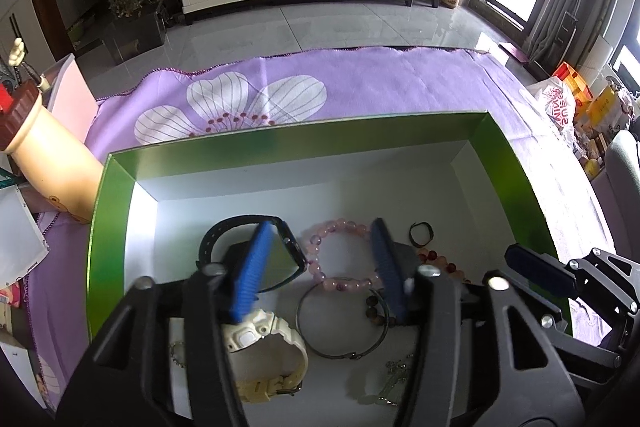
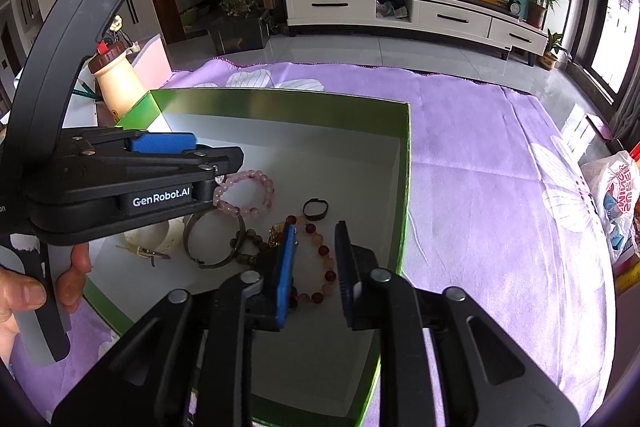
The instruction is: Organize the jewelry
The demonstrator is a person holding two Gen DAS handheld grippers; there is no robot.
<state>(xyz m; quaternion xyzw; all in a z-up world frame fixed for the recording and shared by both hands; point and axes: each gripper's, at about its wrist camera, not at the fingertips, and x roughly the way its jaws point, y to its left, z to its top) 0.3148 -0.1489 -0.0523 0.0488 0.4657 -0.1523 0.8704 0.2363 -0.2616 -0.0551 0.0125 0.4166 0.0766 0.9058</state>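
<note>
Over the green box (image 1: 116,187), left gripper (image 1: 320,259) stands apart above a pink bracelet (image 1: 340,255); right gripper (image 2: 316,267) slightly parted, gripping nothing.

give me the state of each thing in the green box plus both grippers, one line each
green box: open, no lid on
left gripper: open, holding nothing
right gripper: open over the red bead bracelet, not gripping it
black watch: strap looped shut, lying flat
white watch: lying on the box floor
pink bead bracelet: flat, loose
metal bangle: flat
red bead bracelet: flat
small dark ring: lying apart
</note>
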